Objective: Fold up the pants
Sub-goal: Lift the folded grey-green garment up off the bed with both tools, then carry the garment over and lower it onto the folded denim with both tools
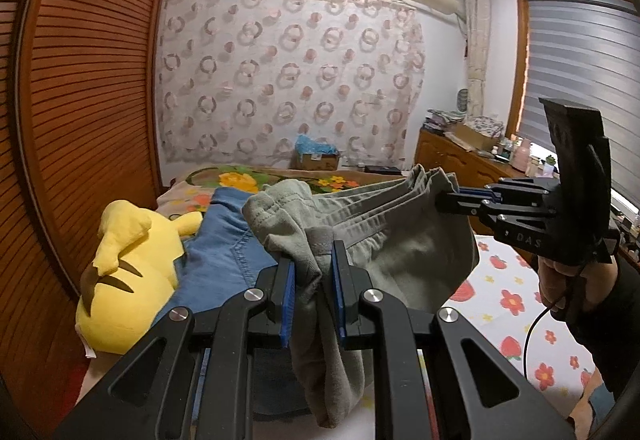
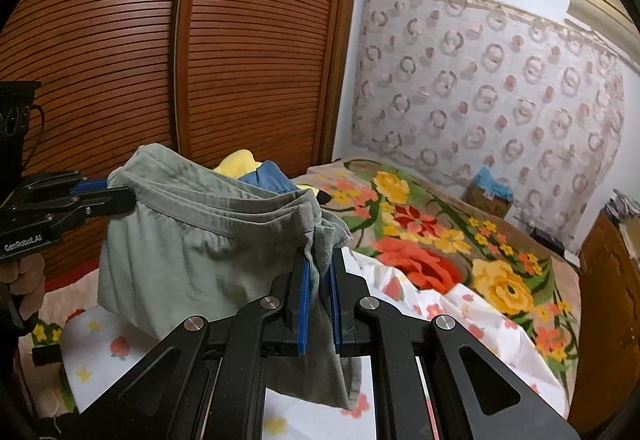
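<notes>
Left view: left gripper (image 1: 314, 272) clamped on the green pants (image 1: 400, 240), held up above the bed (image 1: 520, 280). Right view: right gripper (image 2: 318, 280) pinching the other waistband corner. Could slip out, thin bunched grip.

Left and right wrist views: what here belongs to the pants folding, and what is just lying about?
Job:
grey-green cotton pants, lifted by the waistband
left gripper, shut on them
right gripper, shut on them

Lying about:
yellow plush toy
blue denim garment
cardboard box
</notes>
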Available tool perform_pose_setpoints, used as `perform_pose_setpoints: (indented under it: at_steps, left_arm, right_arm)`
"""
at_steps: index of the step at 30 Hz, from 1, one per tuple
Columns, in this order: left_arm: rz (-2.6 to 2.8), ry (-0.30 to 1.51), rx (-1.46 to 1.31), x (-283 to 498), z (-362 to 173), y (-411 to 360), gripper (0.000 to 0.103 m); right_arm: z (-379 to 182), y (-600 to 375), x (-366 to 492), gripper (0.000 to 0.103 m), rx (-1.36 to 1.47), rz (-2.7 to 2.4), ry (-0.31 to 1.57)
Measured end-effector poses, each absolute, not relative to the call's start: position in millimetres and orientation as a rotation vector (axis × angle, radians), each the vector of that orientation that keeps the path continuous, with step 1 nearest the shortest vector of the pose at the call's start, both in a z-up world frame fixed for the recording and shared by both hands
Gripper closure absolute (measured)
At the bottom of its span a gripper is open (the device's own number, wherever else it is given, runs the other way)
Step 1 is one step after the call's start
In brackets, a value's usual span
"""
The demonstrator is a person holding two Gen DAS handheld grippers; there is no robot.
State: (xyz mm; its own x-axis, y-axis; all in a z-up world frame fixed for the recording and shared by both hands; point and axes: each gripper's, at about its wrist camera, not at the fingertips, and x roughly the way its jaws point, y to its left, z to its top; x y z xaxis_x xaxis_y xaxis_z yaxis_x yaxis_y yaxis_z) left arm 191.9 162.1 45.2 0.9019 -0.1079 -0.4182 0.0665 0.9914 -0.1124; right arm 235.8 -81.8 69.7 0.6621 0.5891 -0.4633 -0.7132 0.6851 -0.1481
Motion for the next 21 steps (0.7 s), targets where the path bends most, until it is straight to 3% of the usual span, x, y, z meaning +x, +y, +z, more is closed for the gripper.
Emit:
perform_pose_setpoints:
  at_steps: [21]
  left_arm:
    - [0.031,0.443,-0.174,197,7,193,0.086]
  right_arm:
    - [51,-25,312,0.094,-0.447,0.859,0.372]
